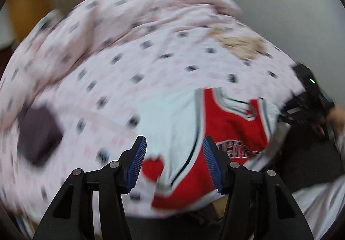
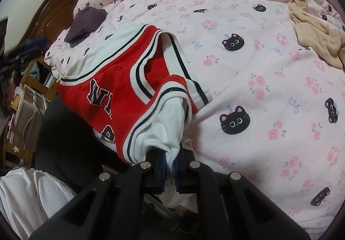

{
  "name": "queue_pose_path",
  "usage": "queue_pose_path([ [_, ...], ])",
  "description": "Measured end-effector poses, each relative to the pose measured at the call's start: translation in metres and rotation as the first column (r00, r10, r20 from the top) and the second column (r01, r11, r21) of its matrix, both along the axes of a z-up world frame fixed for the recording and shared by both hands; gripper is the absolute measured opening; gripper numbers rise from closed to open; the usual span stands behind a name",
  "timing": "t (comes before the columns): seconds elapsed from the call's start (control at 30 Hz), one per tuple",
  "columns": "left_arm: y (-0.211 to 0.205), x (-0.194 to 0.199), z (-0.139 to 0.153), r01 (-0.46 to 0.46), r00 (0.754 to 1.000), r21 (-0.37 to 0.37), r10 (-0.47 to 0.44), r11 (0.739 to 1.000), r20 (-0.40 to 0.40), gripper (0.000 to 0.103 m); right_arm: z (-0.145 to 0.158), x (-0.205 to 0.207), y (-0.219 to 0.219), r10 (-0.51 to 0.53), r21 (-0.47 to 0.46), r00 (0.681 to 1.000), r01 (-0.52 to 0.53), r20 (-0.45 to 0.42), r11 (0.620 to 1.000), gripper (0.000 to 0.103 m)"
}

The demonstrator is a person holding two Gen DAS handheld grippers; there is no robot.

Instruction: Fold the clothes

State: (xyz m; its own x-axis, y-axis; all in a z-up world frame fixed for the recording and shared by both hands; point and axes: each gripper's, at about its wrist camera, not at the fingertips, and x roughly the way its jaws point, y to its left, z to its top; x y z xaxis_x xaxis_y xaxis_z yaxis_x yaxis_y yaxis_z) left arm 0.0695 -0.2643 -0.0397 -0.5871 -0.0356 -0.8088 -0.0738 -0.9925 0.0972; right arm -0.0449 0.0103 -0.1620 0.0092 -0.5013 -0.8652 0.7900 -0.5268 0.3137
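Here the red jersey (image 2: 120,97) is seen lying on the pink bedspread (image 2: 248,80) at the bed's near edge, 1 white sleeve (image 2: 163,132) clenched in the right gripper (image 2: 170,166). The left gripper (image 1: 173,160), spread wide and holding nothing, is poised above the other sleeve (image 1: 172,119), which lies directly ahead of it. The garment's long axis appears to run off the edge, toward the person.
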Motion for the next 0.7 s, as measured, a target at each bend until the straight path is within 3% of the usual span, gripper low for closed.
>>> queue_pose_path([
  [0.07, 0.01, -0.025, -0.004, 0.135, 0.991, -0.056, -0.133, 0.989, 0.033, 0.05, -0.001, -0.001, 0.001, -0.003, -0.009, 1.0, 0.003, 0.005, 1.0, 0.007],
  [0.23, 0.027, -0.083, -0.028, 0.404, 0.912, -0.139, -0.386, 0.904, 0.139, 0.049, 0.0, -0.001, 0.001, -0.004, -0.03, 1.0, 0.005, 0.005, 1.0, 0.007],
  [0.47, 0.033, -0.144, -0.058, 0.572, 0.8, -0.078, -0.534, 0.817, 0.273, 0.048, -0.004, -0.002, 0.003, -0.001, -0.038, 1.0, 0.002, 0.012, 0.999, 0.007],
  [0.7, 0.031, -0.169, -0.083, 0.617, 0.742, -0.055, -0.557, 0.785, 0.375, 0.048, -0.009, -0.003, 0.007, 0.002, -0.035, 1.0, -0.002, 0.022, 0.999, 0.007],
])
